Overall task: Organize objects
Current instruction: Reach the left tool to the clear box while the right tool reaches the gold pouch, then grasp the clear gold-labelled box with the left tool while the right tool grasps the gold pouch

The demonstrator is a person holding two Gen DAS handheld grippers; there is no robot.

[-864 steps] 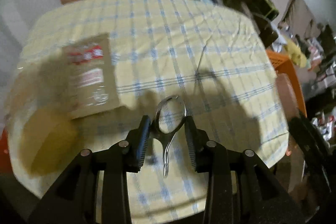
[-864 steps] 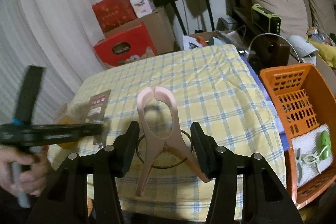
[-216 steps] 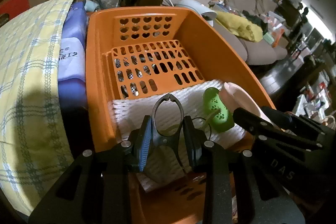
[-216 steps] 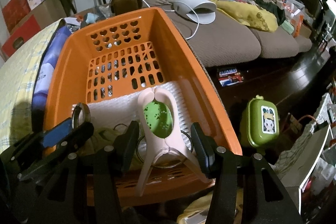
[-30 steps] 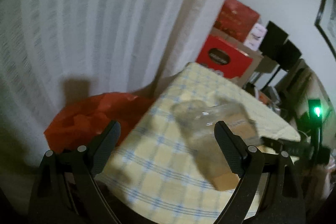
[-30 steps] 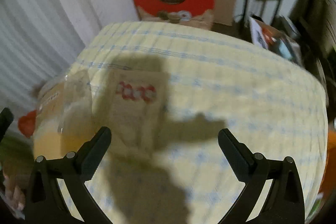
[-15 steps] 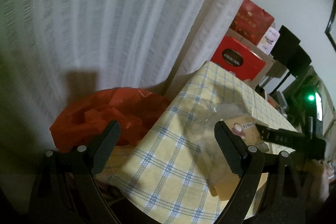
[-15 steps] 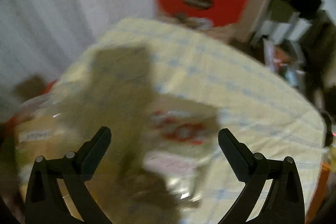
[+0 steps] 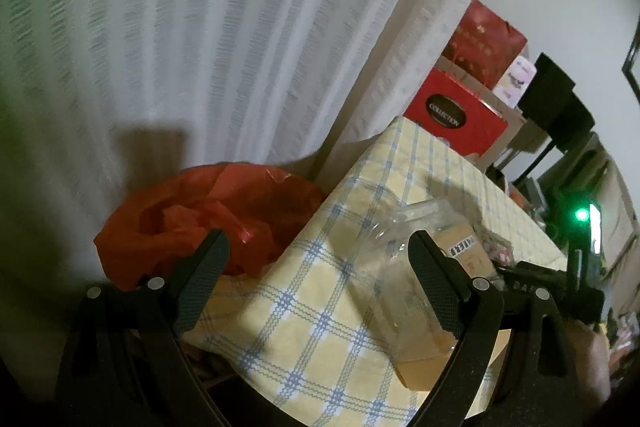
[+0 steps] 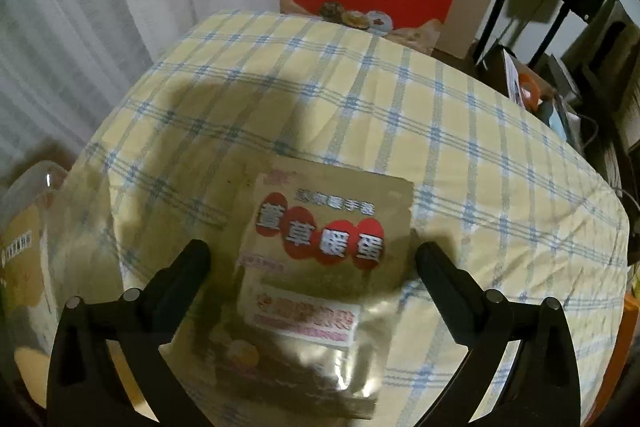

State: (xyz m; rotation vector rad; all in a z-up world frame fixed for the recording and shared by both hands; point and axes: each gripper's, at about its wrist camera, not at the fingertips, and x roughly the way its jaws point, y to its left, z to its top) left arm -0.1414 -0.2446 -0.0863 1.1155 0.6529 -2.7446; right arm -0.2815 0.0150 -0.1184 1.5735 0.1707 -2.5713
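both grippers are now empty and wide open: the clips held earlier are gone. the right gripper (image 10: pixel 312 267) is brought down over the pouch (image 10: pixel 316 279) on the table (image 10: pixel 480 155); the left gripper (image 9: pixel 320 275) is aimed at the clear box (image 9: pixel 404 267), next to be collected.

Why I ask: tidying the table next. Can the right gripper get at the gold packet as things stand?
Probably yes: the right gripper is open above the gold packet, which lies flat with nothing over it.

- Left gripper (image 9: pixel 316 281): matte black, ridged pads, silver screws.
- Right gripper (image 10: pixel 312 273): same black arms, silver screws; white "DAS" lettering and a green light in the left view.
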